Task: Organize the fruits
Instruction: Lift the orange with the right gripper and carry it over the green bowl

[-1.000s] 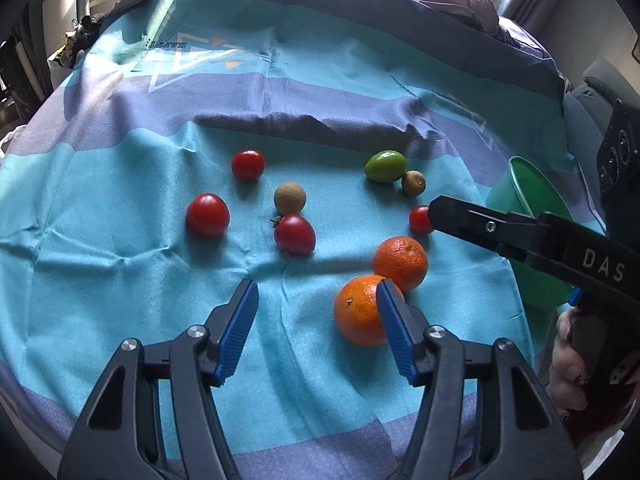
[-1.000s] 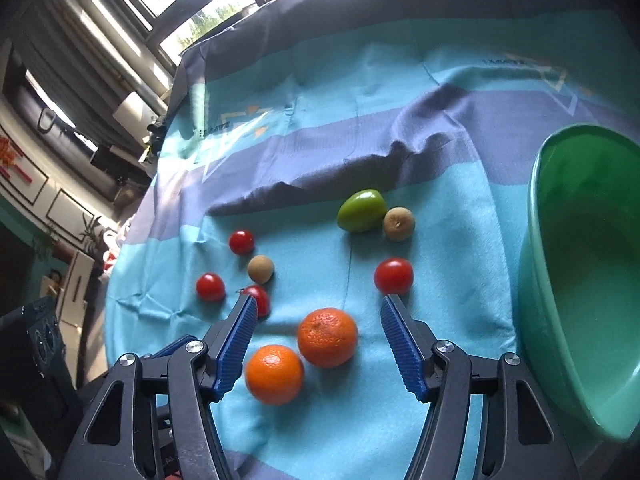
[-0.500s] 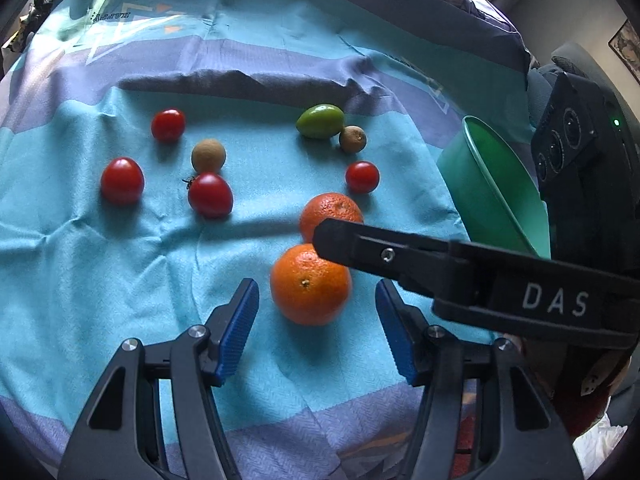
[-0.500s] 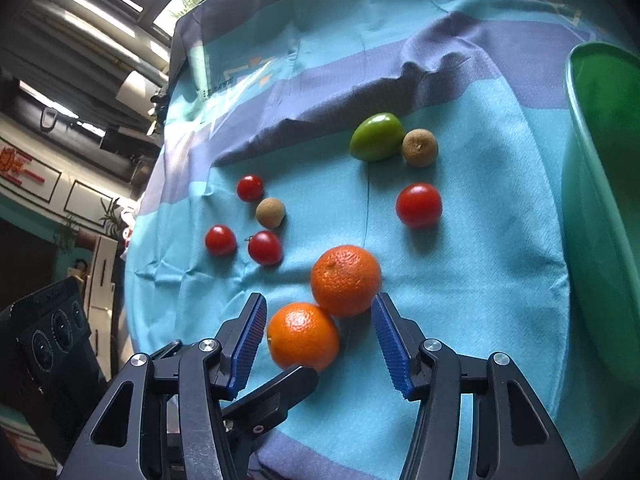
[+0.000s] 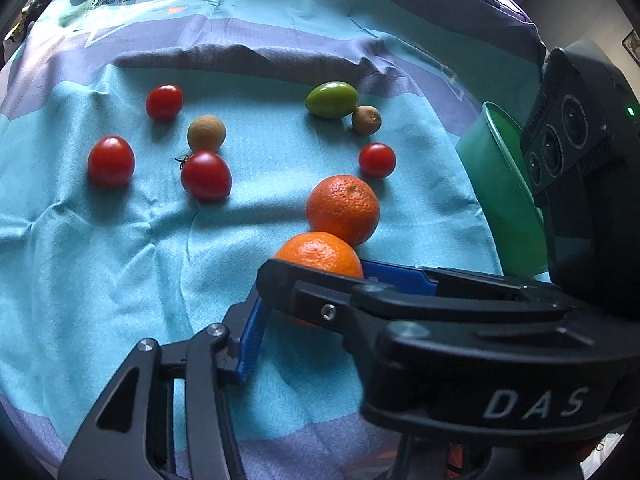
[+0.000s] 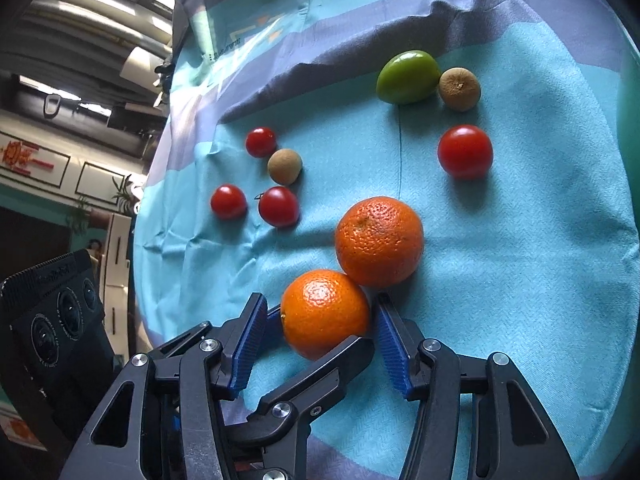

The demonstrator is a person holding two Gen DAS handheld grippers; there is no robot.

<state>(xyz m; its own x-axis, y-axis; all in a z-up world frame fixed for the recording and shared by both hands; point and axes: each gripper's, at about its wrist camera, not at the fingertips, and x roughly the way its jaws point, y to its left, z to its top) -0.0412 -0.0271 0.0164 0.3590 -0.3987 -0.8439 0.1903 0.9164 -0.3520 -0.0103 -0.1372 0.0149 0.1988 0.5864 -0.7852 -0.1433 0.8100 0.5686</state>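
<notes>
Two oranges lie touching on the teal cloth. The near orange (image 5: 320, 254) (image 6: 324, 312) sits between the fingers of both grippers. My right gripper (image 6: 316, 340) has its blue pads close on either side of it; contact is unclear. My left gripper (image 5: 320, 320) is mostly hidden behind the right gripper's finger; only its left pad (image 5: 250, 344) shows. The far orange (image 5: 343, 209) (image 6: 379, 240) lies just beyond. Several red tomatoes, two brown fruits and a green fruit (image 5: 331, 99) (image 6: 408, 76) lie farther back.
A green bowl (image 5: 504, 184) stands at the right edge of the cloth, beside the right gripper's camera body. A cloth fold (image 5: 240, 60) runs across the back. Bare cloth lies at the near left.
Both grippers moved in on the near orange. The right gripper's fingers narrowed around it, and its finger now crosses in front of the left gripper's view.
</notes>
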